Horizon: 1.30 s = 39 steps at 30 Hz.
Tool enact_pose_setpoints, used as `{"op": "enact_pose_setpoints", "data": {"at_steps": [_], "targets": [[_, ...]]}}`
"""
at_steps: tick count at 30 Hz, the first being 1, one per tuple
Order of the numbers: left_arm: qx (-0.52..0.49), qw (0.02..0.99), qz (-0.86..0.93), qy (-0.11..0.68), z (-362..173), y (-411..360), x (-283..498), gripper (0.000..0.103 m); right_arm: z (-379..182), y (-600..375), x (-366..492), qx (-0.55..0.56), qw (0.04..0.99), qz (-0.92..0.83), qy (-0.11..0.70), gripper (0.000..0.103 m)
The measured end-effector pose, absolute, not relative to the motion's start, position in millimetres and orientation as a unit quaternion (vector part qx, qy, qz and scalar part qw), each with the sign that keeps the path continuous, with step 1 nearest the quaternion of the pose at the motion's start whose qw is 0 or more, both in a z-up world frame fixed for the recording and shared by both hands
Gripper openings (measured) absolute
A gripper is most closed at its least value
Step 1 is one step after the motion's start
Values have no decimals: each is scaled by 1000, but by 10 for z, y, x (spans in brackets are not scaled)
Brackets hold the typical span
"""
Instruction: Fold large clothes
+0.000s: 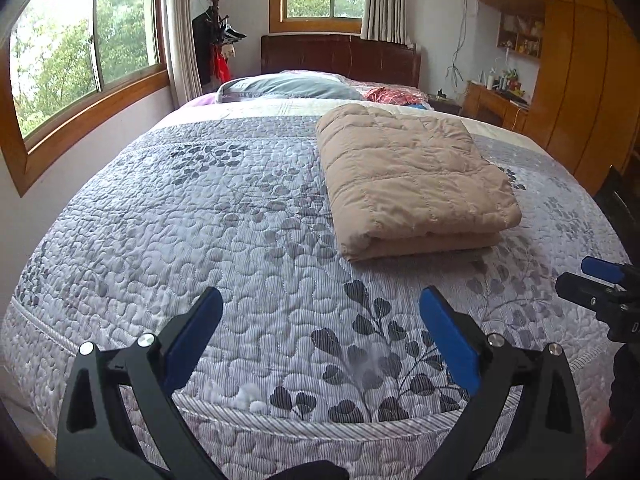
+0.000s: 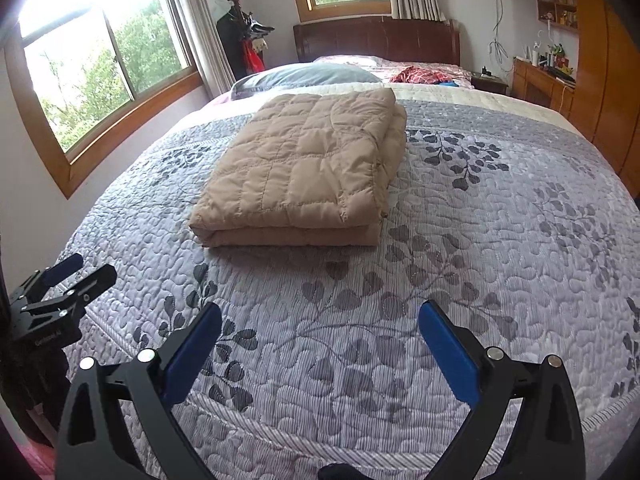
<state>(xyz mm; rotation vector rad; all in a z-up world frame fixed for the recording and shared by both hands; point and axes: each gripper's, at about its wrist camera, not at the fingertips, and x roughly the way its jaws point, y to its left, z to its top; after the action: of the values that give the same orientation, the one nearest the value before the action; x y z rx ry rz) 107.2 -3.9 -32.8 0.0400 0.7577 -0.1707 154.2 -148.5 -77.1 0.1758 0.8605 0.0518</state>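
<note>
Both claws spread wide, empty, short of the padded coat: left claw (image 1: 320, 332), right claw (image 2: 320, 344); coat (image 2: 304, 172) lies folded mid-bed (image 2: 480, 240); you look done, maybe tidy edges.

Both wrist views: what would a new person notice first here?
First, the tan quilted garment, folded into a thick rectangle, lying in the middle of the grey leaf-patterned bedspread. Next, the left gripper and right gripper, both open and empty near the bed's foot.

Bare quilted bedspread (image 1: 240, 220) all around, only the folded tan jacket (image 1: 412, 176) (mid-bed) in the way.
</note>
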Motion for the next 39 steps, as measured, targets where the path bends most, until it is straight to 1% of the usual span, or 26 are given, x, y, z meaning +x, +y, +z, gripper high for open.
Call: {"op": "enact_pose_setpoints", "data": {"at_steps": [18,39], "targets": [[23,930,-89,355,-176,-80,863,99,-720,-1453,1441,74,907,17,415,99],[23,928,-90,360,-209,-67,881,99,-750,-1438,1472,72,905,19,418,99]]}}
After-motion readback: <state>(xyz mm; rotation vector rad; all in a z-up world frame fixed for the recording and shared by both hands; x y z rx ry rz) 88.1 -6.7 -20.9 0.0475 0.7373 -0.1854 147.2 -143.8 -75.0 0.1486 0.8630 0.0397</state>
